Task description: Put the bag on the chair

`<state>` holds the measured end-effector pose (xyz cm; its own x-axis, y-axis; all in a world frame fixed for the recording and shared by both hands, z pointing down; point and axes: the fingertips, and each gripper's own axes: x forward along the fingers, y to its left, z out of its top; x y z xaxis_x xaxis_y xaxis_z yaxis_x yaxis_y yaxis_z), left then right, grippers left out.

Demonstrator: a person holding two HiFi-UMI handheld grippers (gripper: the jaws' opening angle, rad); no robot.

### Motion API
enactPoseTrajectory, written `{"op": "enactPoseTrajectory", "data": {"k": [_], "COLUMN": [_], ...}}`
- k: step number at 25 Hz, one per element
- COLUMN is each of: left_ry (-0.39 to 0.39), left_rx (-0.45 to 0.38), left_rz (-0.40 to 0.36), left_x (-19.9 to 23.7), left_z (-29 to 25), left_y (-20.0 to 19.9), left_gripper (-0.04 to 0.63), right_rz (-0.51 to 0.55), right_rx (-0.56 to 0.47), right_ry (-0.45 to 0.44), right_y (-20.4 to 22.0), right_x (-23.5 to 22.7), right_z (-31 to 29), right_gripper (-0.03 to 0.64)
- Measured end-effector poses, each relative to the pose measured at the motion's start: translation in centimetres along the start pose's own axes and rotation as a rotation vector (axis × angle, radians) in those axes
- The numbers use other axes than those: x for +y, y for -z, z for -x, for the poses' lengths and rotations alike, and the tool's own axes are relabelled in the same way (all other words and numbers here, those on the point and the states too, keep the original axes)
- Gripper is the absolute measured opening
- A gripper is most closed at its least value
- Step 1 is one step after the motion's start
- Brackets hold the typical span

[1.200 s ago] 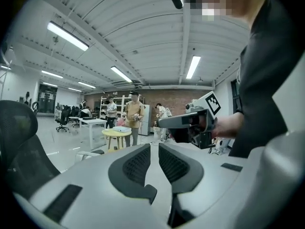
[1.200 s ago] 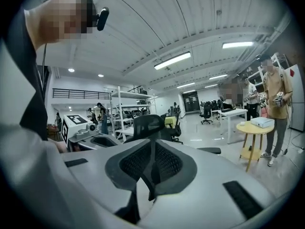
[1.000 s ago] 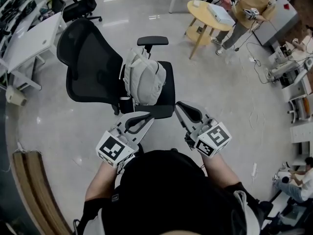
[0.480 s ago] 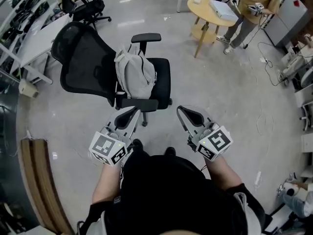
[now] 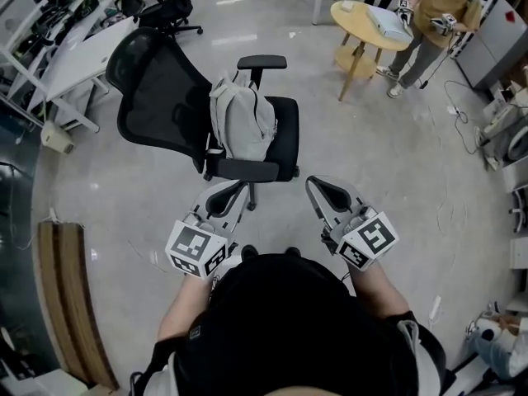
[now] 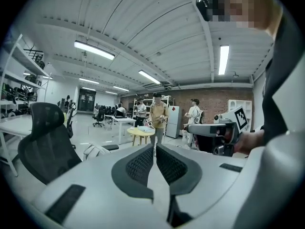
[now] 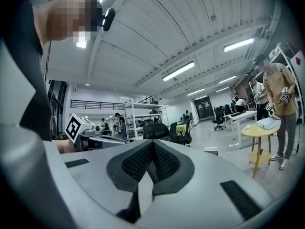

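On the seat of the black office chair [image 5: 285,135] stands the light grey bag [image 5: 241,122], upright between the two armrests and close against the mesh backrest, its straps hanging toward the nearer armrest. Neither gripper touches it.

Both grippers are held level just in front of the person's body, near the chair's front edge but apart from it. The left gripper [image 5: 237,190] points toward the nearer armrest; in the left gripper view its fingers [image 6: 141,164] are pressed together with nothing between them. The right gripper [image 5: 317,185] points past the seat's right corner; in the right gripper view its fingers [image 7: 137,162] likewise meet at the tips and hold nothing. The marker cubes on both sit close to the person's chest.

Beyond the chair, on the pale glossy floor [image 5: 124,213], a person in a tan top [image 5: 441,7] stands holding another device, and a second dark chair [image 5: 161,2] is parked farther back.
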<state>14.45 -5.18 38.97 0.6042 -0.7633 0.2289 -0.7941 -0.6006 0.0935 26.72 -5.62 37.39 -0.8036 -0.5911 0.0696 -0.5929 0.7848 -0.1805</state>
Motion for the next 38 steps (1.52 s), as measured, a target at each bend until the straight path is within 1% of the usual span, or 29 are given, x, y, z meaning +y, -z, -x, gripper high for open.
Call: {"op": "enactPoseTrajectory", "data": {"k": [2,7,11,18,38], "left_ry": [-0.02,-0.054,-0.07,-0.071,-0.09], "left_rx": [0.0,-0.012,-0.027,-0.031,-0.019], "left_rz": [-0.012,-0.004,-0.007,-0.011,0.002], "left_x": [1.1,4.1,5.4,5.8,6.1], "left_z": [0.9,2.3,2.6,3.2,3.5], "left_y": [0.1,-0.2,-0.5,-0.5,0.5], "left_gripper": [0.032,0.032,0.032,0.032,0.032], "right_rz": [0.002,0.017,0.022,0.014,0.026], "right_rx": [0.003,-0.017,-0.016,-0.016,-0.017], "right_ry": [-0.001,0.014,0.015,0.045,0.039], "right_y": [-0.1,-1.1,-1.1,-0.5,-0.2], "right_x": [0.3,1.1,1.3,0.8,1.0], "right_z": [-1.0,-2.9,-3.8,-3.7,-3.3], "right_gripper": [0.029,0.029,0.029,0.028,0.028]}}
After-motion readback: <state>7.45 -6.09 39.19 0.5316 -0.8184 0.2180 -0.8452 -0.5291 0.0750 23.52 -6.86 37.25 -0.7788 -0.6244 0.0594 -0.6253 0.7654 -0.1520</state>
